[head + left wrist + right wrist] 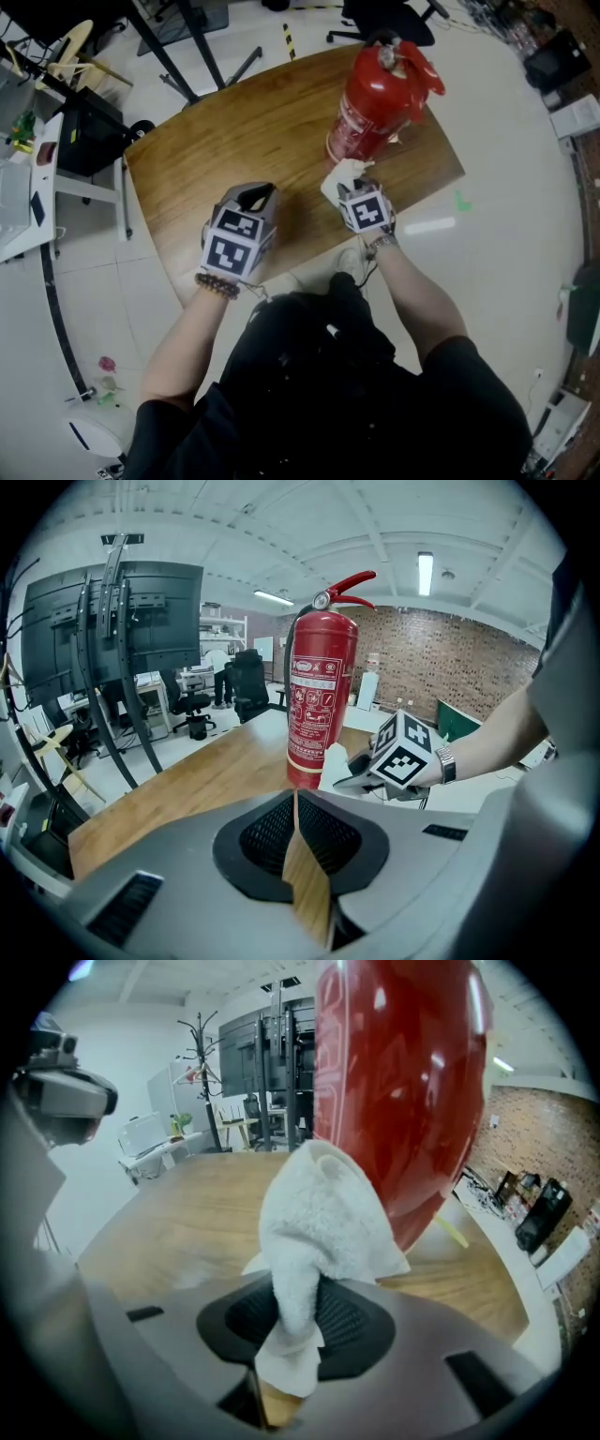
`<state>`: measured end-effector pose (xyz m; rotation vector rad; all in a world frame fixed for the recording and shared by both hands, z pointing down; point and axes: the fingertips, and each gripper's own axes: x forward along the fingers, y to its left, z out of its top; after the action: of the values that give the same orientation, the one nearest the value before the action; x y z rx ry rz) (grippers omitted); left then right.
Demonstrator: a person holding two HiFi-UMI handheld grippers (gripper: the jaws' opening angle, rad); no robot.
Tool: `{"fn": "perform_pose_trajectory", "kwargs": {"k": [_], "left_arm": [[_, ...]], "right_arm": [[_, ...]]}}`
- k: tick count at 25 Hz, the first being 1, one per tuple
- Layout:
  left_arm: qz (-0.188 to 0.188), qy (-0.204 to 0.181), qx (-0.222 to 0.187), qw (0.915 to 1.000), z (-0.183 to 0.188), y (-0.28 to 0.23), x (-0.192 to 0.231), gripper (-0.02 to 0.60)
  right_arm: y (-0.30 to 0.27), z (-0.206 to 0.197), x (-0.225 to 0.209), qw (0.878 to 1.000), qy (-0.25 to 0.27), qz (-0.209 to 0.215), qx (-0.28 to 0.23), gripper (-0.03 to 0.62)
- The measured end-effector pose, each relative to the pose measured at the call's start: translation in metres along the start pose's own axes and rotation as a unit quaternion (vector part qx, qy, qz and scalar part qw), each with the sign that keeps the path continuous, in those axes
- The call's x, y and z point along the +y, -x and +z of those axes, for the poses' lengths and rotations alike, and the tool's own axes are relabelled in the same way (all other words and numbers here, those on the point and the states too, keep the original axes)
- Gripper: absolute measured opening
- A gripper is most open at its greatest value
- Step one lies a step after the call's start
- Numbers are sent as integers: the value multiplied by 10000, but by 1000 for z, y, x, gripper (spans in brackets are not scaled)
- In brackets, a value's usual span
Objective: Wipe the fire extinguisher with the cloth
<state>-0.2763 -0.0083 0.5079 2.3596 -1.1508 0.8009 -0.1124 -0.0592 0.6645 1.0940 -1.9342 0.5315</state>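
A red fire extinguisher stands upright near the far right end of the wooden table. My right gripper is shut on a white cloth, which it holds just in front of the cylinder's base. In the right gripper view the bunched cloth sticks up out of the jaws, close to the red body; I cannot tell whether they touch. My left gripper hovers over the table left of the cloth, shut and empty. From the left gripper view the extinguisher, cloth and right gripper lie ahead.
A black office chair and the legs of a black stand are on the floor beyond the table. A white desk is at the left. A large screen on a stand rises left of the table.
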Motion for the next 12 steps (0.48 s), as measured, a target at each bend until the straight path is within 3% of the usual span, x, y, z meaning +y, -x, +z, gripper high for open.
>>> {"fn": "perform_pose_trajectory", "kwargs": {"k": [6, 10, 12], "left_arm": [[-137, 3, -119, 9998, -1, 7, 2, 14], [-604, -108, -460, 9971, 10, 13, -11, 18], [-882, -188, -646, 9938, 17, 17, -21, 88]], "right_arm": [[49, 19, 31, 9962, 233, 542, -639, 118], [83, 41, 49, 9882, 653, 983, -976, 118], [99, 49, 62, 9811, 1012, 1272, -1047, 118]]}}
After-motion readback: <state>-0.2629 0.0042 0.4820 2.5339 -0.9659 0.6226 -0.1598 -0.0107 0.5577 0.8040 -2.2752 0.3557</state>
